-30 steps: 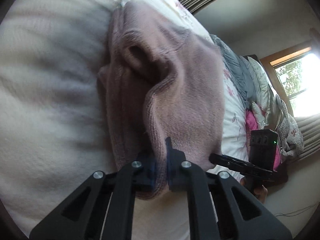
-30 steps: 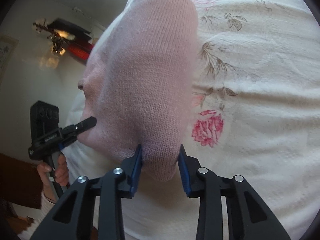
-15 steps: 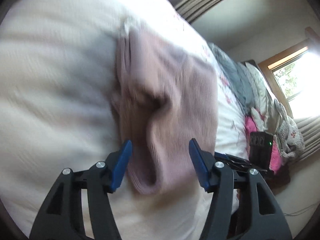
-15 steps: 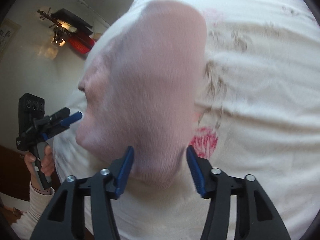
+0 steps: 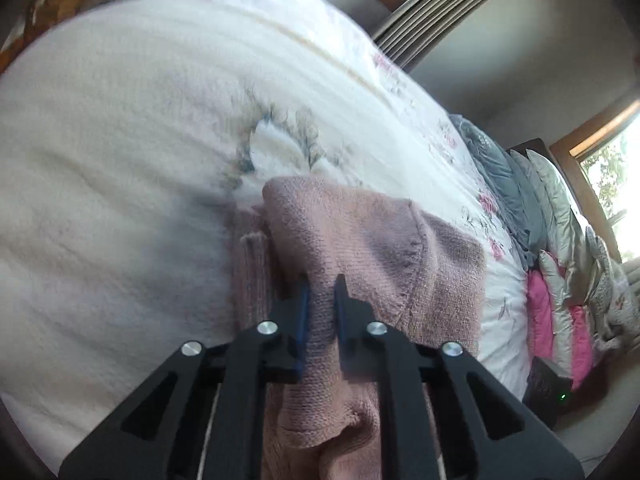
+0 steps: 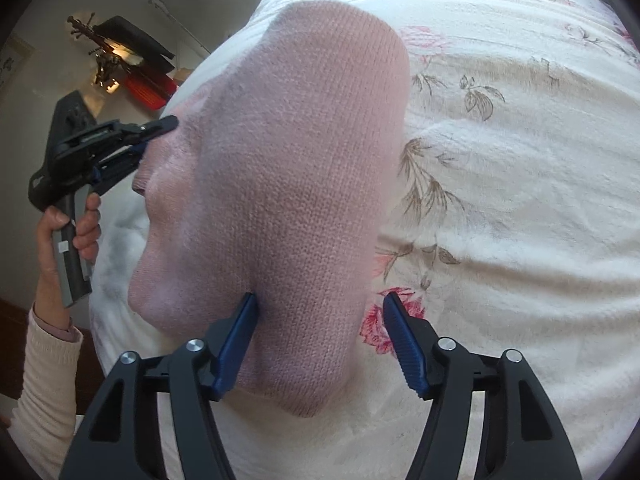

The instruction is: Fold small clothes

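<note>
floral bedspread (image 6: 520, 184) | pink knit garment (image 6: 288, 184) lengthwise away from right gripper (image 6: 320, 308) | left gripper (image 5: 320, 292) clamping edge

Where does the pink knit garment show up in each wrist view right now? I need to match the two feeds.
Left wrist view: the pink knit garment fills the lower centre, pinched between the left gripper fingers.
Right wrist view: the same garment runs from upper centre down to the bottom, between the spread fingers of the right gripper; the left gripper bites its left edge.
Shared landmark: the white floral bedspread beneath it.
</note>
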